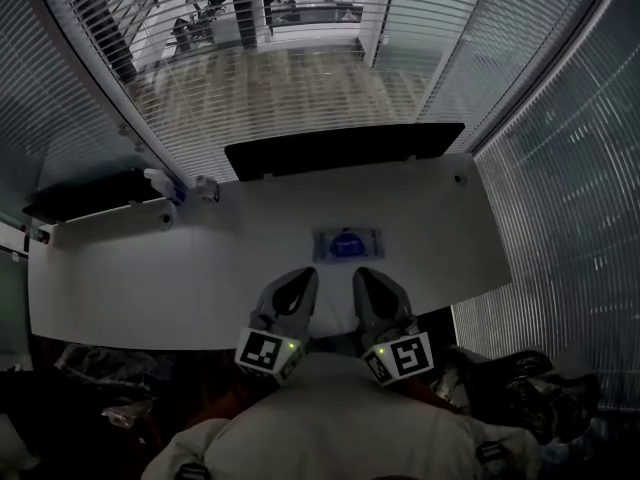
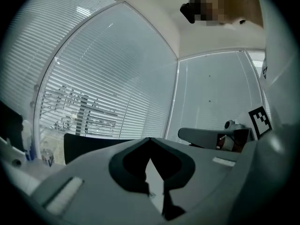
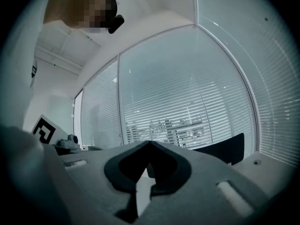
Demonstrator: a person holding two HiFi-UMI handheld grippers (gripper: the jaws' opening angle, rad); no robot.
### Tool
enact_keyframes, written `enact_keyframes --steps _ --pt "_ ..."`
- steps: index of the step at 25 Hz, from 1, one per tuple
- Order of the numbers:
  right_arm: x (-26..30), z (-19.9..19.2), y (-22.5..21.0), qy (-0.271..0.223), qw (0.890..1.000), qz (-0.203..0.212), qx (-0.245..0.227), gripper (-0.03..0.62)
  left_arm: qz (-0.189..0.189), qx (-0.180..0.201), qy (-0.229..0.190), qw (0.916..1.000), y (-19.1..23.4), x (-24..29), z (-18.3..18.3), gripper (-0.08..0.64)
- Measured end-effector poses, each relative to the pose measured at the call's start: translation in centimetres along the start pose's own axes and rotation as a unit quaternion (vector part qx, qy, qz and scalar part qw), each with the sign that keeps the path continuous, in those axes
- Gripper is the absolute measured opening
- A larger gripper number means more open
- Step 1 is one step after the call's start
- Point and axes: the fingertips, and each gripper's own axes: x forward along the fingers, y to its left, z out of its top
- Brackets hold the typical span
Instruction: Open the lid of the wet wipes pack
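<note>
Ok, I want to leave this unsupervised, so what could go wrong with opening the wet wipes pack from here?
First, the left gripper and the right gripper are both shut and short of the wet wipes pack; going in like that, they would probably shove it rather than catch its blue lid. Second, the pack lies loose on the smooth white table with nothing pinning it, so pulling the lid may lift the whole pack.

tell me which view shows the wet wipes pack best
The head view: the wet wipes pack lies whole on the white table, ahead of the left gripper and right gripper. Both gripper views look level past their own fingers; the pack cannot be made out there.
</note>
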Motion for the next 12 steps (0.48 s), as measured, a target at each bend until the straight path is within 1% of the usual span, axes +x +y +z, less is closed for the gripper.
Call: enact_keyframes --steps 6,12 --pt "-0.2 0.9 -1.8 -0.006 1.0 0.017 -0.008 0.002 0.005 0.004 0.008 0.9999 -1.5 2.0 -0.3 0.003" --pt "-0.2 1.5 -3.9 -0.01 1.0 0.021 -0.013 0.002 0.003 0.014 -0.006 0.9999 -2.8 4.0 0.4 0.003"
